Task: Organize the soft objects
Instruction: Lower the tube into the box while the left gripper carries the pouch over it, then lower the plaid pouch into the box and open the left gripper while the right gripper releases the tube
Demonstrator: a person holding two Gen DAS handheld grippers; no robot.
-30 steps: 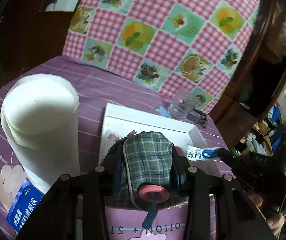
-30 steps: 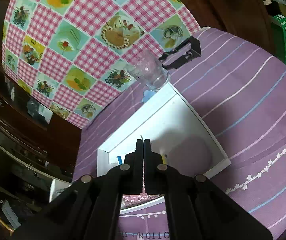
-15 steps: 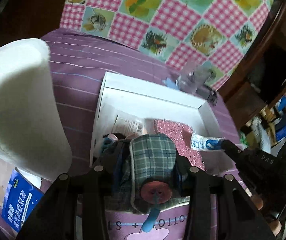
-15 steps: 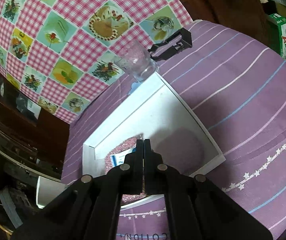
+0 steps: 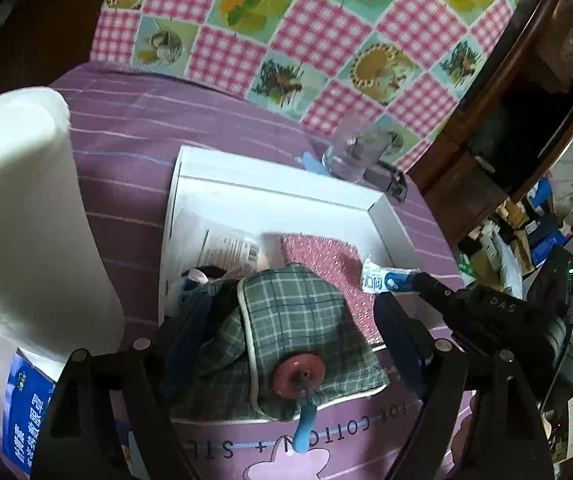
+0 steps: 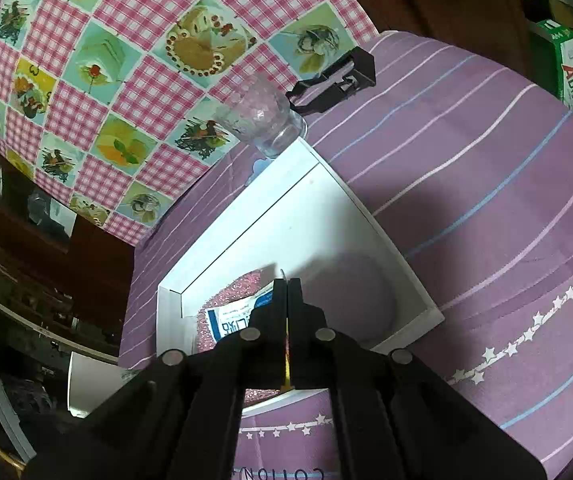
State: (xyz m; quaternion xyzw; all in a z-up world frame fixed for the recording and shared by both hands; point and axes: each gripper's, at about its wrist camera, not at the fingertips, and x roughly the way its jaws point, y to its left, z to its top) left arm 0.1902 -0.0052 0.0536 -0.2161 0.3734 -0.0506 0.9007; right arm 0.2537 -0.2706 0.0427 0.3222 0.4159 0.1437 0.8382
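Note:
A green plaid pouch (image 5: 294, 320) with a red stopper (image 5: 298, 374) lies across the near edge of the white tray (image 5: 270, 168), on top of dark cloth. My left gripper (image 5: 290, 304) straddles it with its jaws opening. The right finger stands off the pouch. A pink glitter piece (image 5: 322, 252) and a clear bag with a printed label (image 5: 226, 246) lie in the tray. My right gripper (image 6: 288, 280) is shut on a white and blue sachet (image 6: 226, 320), held low over the glitter piece. The sachet (image 5: 382, 280) also shows in the left wrist view.
A tall white paper roll (image 5: 18, 216) and a blue box (image 5: 26, 408) stand at the left. A glass (image 6: 262, 120) and a black clip (image 6: 338, 80) sit beyond the tray's far corner. A checked cloth (image 5: 306, 32) hangs behind. The purple striped cover (image 6: 486, 184) spreads right of the tray.
The left jaws have spread wide and let the plaid pouch settle on the tray's near edge. The right gripper has stayed shut, and its sachet now shows over the pink piece.

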